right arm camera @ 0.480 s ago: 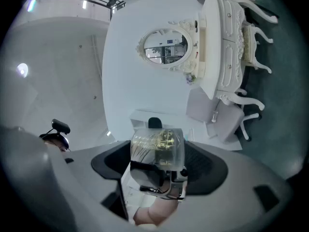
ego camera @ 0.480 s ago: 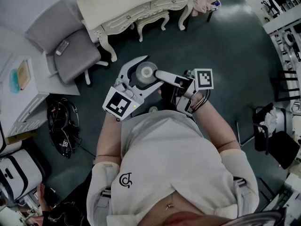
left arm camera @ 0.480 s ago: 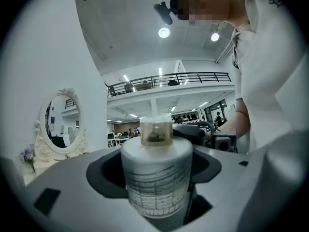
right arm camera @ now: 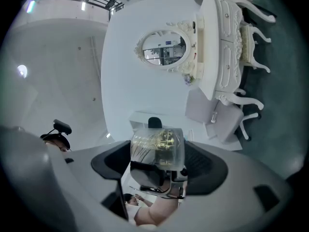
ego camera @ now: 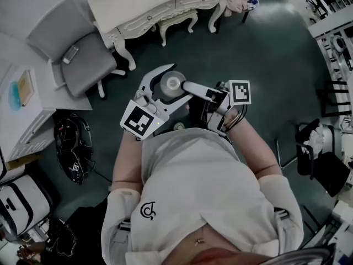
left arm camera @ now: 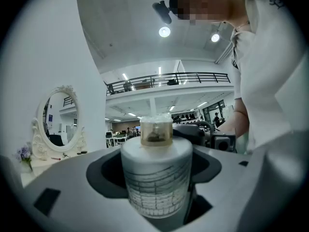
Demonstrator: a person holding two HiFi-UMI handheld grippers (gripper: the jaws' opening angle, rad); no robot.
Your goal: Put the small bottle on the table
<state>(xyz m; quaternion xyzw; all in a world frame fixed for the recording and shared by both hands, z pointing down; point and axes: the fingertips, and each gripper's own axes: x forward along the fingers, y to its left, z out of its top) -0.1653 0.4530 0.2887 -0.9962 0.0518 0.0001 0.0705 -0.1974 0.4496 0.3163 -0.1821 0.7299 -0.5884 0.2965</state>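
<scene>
I hold both grippers in front of my chest, above the floor. The small bottle point(ego camera: 172, 84) has a white round body point(left arm camera: 155, 178) and a clear, gold-tinted cap point(left arm camera: 156, 130). My left gripper point(ego camera: 176, 81) is shut on the body, which stands upright between its jaws point(left arm camera: 157, 164). My right gripper point(ego camera: 187, 88) comes in from the right, rolled on its side, jaws wide. In the right gripper view the cap point(right arm camera: 158, 146) shows between its jaws point(right arm camera: 159, 167), and I see no pad pressing on it. The white ornate table point(ego camera: 160, 4) stands far ahead.
A white stool point(ego camera: 176, 24) sits under the table and a grey chair point(ego camera: 77, 54) to its left. An oval mirror point(right arm camera: 161, 47) rises behind the table. A white desk point(ego camera: 22, 109) and a dark bag with cables point(ego camera: 71, 145) are at my left.
Grippers and bottle keep the same place. The view has shifted a touch, and a hand at the lower left edge has dropped lower.
</scene>
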